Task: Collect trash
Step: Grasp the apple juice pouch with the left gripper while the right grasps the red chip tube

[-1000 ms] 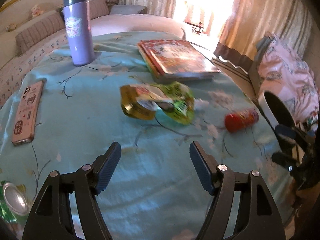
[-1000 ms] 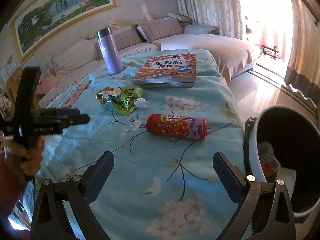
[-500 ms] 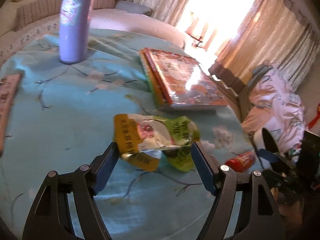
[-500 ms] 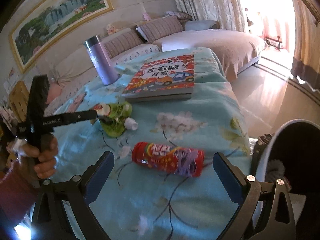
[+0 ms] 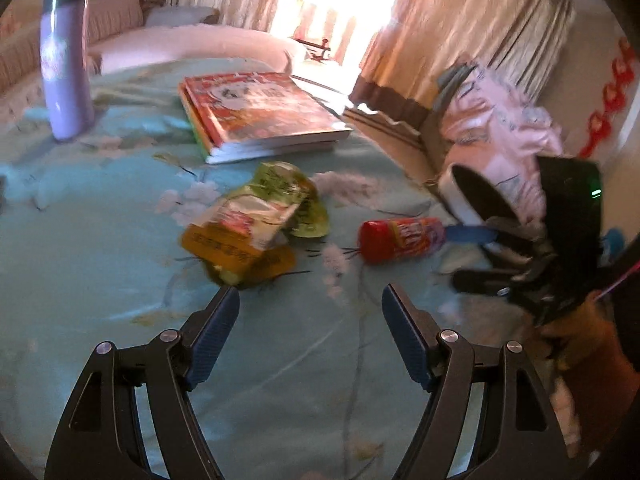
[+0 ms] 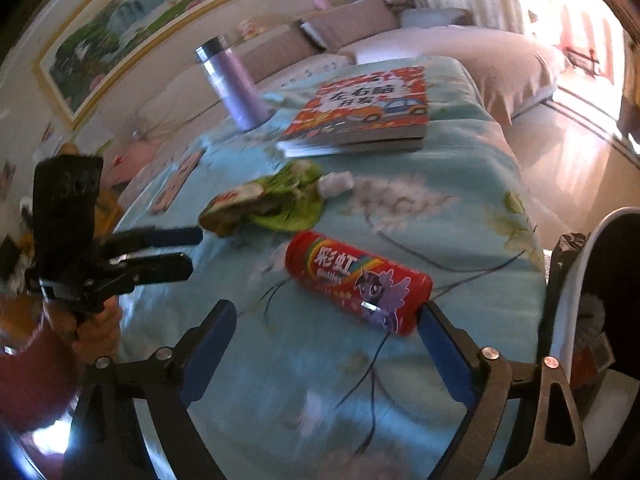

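A crumpled yellow-green snack pouch [image 5: 256,224] lies on the blue floral tablecloth [image 5: 100,260], just beyond my open, empty left gripper [image 5: 310,300]. The pouch also shows in the right wrist view [image 6: 272,204]. A red candy tube [image 6: 356,284] lies on its side right in front of my open right gripper [image 6: 324,320], its right end touching the right finger. The tube also shows in the left wrist view [image 5: 400,238]. A white trash bin with a black liner [image 6: 600,288] stands off the table's right edge.
A stack of picture books [image 5: 256,116] and a purple thermos [image 5: 66,64] stand farther back on the table. A phone in a pink case [image 6: 178,180] lies at the left. A sofa with cushions [image 6: 400,40] is behind the table.
My left gripper has drawn back from the pouch and swung right. My right gripper has moved in close to the candy tube, which now sits between its fingers' reach.
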The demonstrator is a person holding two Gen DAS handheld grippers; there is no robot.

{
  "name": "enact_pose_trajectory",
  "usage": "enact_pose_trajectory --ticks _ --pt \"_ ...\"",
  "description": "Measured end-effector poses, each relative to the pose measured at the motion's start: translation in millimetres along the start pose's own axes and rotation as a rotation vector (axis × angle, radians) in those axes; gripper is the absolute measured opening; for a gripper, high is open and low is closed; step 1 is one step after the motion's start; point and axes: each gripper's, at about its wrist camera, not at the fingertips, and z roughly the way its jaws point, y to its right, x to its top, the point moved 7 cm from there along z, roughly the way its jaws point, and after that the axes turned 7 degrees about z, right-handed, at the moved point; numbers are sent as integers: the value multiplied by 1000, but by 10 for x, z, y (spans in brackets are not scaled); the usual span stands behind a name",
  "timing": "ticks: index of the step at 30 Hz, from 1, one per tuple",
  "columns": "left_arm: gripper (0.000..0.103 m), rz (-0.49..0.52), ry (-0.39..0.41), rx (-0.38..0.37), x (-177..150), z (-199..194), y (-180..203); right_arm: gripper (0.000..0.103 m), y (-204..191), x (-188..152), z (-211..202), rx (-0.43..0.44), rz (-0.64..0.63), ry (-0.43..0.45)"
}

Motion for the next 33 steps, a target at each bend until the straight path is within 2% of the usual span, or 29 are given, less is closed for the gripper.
enact_pose_trajectory --ticks 3,5,10,14,15,17,18,19,21,24,33 --pt "76 33 -14 112 83 20 -112 92 -6 22 -104 -61 -59 30" --pt "76 51 -20 157 161 58 -171 93 -12 76 -106 -93 -97 38" --pt "79 108 -40 198 330 194 -238 93 -100 182 76 -127 -207 22" --pt "78 169 -140 244 369 505 -257 91 -131 209 279 -148 -262 -21" --pt "78 178 -155 243 361 548 -257 89 -127 196 317 -152 -264 -34" --pt "78 175 -186 220 333 670 -252 78 -91 161 407 -177 -270 -65" --pt "72 167 -188 206 321 691 -251 66 -60 133 440 -198 -268 -78" --pt "71 156 -181 198 319 690 -257 52 -36 110 455 -213 -263 -83" --pt "60 132 -158 182 327 643 -267 40 10 72 408 -229 -238 -61" --pt "49 86 -146 159 272 560 -253 36 74 24 288 -215 -153 -41" --pt "48 -3 -70 96 52 222 160 31 129 -270 -187 -120 103 71"
